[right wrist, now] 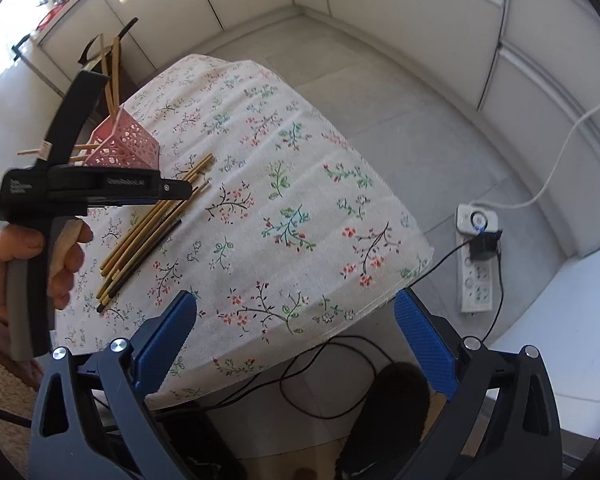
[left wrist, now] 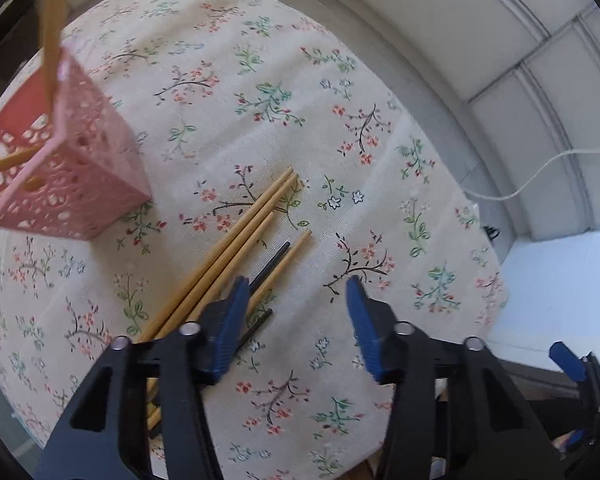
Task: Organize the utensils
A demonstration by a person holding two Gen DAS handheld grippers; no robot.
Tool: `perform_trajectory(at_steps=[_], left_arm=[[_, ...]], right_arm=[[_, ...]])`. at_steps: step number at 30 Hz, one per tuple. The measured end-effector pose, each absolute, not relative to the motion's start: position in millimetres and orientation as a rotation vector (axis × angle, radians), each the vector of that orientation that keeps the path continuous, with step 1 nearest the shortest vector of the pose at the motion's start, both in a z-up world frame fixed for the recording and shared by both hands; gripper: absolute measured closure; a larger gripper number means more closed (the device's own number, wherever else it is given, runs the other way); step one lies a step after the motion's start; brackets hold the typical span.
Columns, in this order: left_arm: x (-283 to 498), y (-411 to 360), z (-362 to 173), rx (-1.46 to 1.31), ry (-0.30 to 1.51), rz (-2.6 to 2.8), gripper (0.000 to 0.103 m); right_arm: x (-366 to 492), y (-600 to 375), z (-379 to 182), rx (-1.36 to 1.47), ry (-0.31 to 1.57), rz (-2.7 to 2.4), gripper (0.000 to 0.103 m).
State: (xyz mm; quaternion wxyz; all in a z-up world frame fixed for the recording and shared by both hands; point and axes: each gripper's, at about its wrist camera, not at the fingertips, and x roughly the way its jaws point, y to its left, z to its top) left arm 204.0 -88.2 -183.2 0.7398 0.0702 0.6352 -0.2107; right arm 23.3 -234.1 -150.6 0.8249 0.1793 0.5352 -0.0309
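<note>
A table under a floral tablecloth (right wrist: 300,184) fills most of both views, and everything else sits relative to the pink perforated holder (left wrist: 72,168) standing near the cloth's far left corner. In the right wrist view the holder (right wrist: 124,146) is partly hidden behind the left gripper's black body.

Several bamboo chopsticks (right wrist: 110,68) stand inside the holder, leaning out above its rim, and a few tips poke sideways through its lattice.

Just beside the holder, toward the near edge of the table, lies a loose bundle of bamboo chopsticks (left wrist: 236,236) mixed with a couple of dark ones (left wrist: 270,262), all flat on the cloth and roughly parallel, their tips pointing away from the cameras. In the right wrist view the same bundle (right wrist: 148,236) runs diagonally from the holder's foot toward the near edge.

The left gripper (left wrist: 296,296) hovers over the near end of that bundle, its blue fingers spread wide with nothing between them; the left finger overlaps the sticks in the picture, though contact cannot be judged.

The right gripper (right wrist: 296,316) hangs well away from the holder, over the table's near right edge, fingers likewise spread apart and empty.

On the floor, far to the right of the holder, lies a white power strip (right wrist: 476,256) with a black plug in it.
</note>
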Motion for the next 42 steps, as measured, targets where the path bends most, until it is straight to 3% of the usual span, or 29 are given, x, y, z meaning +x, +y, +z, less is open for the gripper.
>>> perform_trajectory(at_steps=[6, 11, 30, 36, 42], left_arm=[[205.5, -99.1, -187.8, 0.249, 1.361, -0.450, 0.084], [213.1, -91.3, -191.3, 0.247, 1.382, -0.423, 0.090], [210.3, -113.2, -213.5, 0.306, 1.379, -0.405, 0.091], [197.3, -81.7, -204.5, 0.255, 1.347, -0.373, 0.099], [167.6, -45.4, -171.4, 0.184, 1.295, -0.379, 0.100]], right_arm=[[24.9, -229.4, -153.6, 0.361, 1.153, -0.045, 0.007], [26.4, -230.8, -155.5, 0.369, 1.161, -0.041, 0.007], [29.6, -233.7, -165.4, 0.386, 1.192, -0.065, 0.007], [34.1, -236.0, -169.9, 0.426, 1.200, -0.080, 0.007], [61.5, -223.7, -186.3, 0.609, 1.227, -0.085, 0.007]])
